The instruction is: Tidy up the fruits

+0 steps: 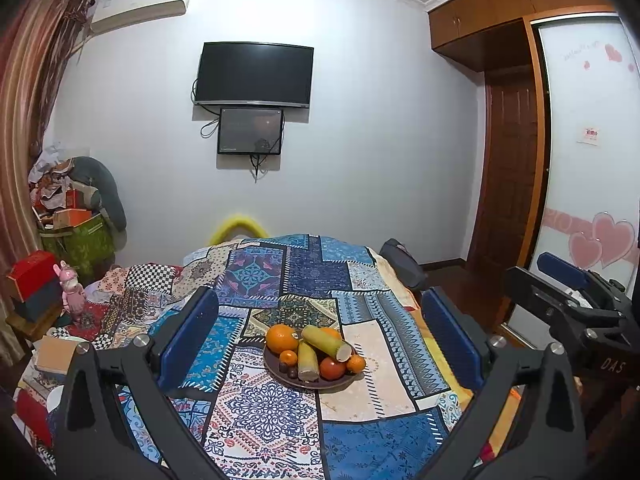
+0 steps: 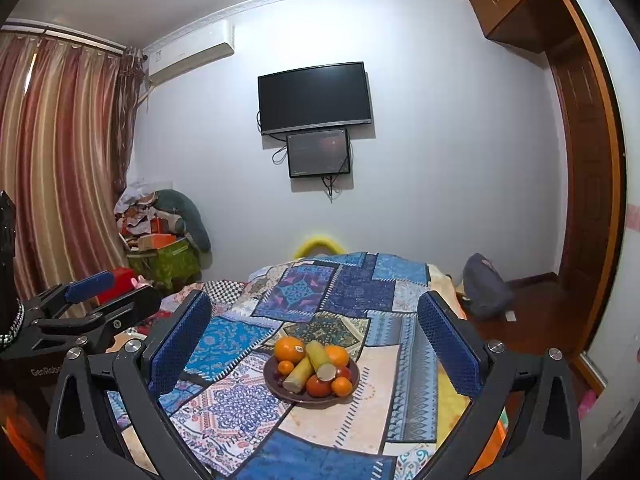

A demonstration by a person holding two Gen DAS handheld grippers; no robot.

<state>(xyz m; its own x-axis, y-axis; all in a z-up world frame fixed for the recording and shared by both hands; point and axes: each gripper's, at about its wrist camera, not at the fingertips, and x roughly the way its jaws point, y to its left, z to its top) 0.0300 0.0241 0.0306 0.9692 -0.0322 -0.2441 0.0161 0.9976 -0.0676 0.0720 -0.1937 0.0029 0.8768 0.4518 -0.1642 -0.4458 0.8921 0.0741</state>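
Observation:
A dark brown plate (image 1: pixel 280 376) (image 2: pixel 276 390) sits on a patchwork-covered table (image 1: pixel 272 420) (image 2: pixel 340 420). It holds large oranges (image 1: pixel 281 338) (image 2: pixel 289 349), small oranges (image 1: pixel 356 363) (image 2: pixel 341 386), a red tomato (image 1: pixel 332 368) (image 2: pixel 319 386), two yellow-green cut cane pieces (image 1: pixel 325 343) (image 2: pixel 320 360) and small dark fruits (image 1: pixel 287 369). My left gripper (image 1: pixel 320 340) is open and empty, held back from the plate. My right gripper (image 2: pixel 316 348) is open and empty too, also short of the plate. Each gripper shows at the edge of the other's view.
The cloth hangs over the table's far edge. A pink rabbit figure (image 1: pixel 72 296) and red boxes (image 1: pixel 34 274) stand at the left. A dark backpack (image 2: pixel 486 286) lies on the floor at the right, near a wooden door (image 1: pixel 508 172). Clutter is piled by the curtain (image 2: pixel 60 168).

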